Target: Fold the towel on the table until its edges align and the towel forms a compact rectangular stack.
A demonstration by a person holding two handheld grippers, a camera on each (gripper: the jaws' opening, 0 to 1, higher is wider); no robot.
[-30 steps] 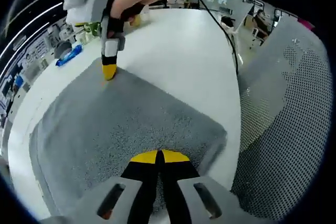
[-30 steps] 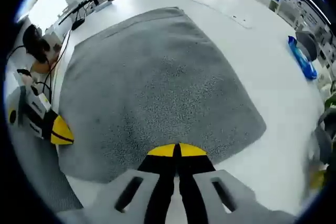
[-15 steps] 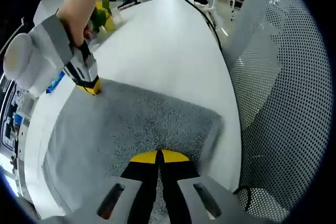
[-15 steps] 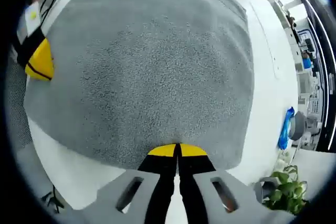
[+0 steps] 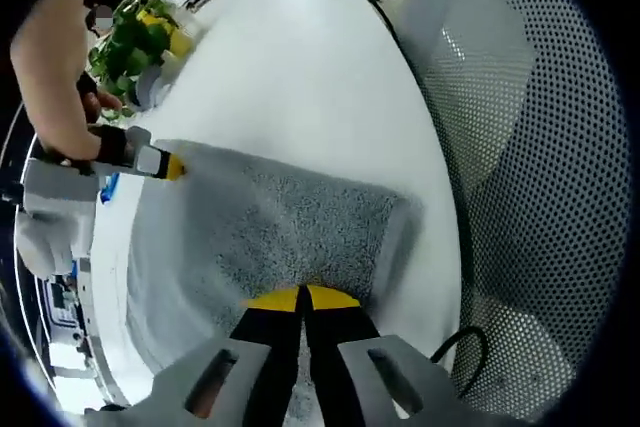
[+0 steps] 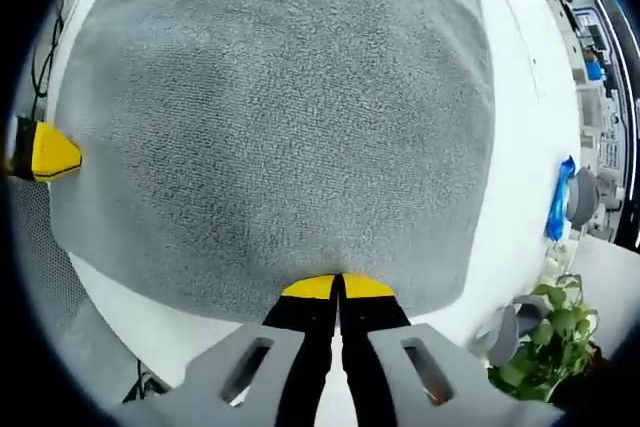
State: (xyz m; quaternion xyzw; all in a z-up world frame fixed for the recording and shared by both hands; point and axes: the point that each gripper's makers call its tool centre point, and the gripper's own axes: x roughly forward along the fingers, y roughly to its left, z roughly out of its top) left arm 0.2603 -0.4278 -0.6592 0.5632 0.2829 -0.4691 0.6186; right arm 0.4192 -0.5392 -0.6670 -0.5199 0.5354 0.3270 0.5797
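Plainly no readable writing or brand; grey terry towel [image 6: 280, 117] lay on round white table [image 5: 300, 77]; left gripper [image 5: 301, 297] clenched on its near edge; right gripper [image 6: 337, 286] clenched on another edge.

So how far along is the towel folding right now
Done: both grippers look shut on the same edge of the grey towel, right gripper and left gripper each at a corner. In hand: that edge looks gripped for the first fold. Left: every fold; the towel seems one layer on the white table.
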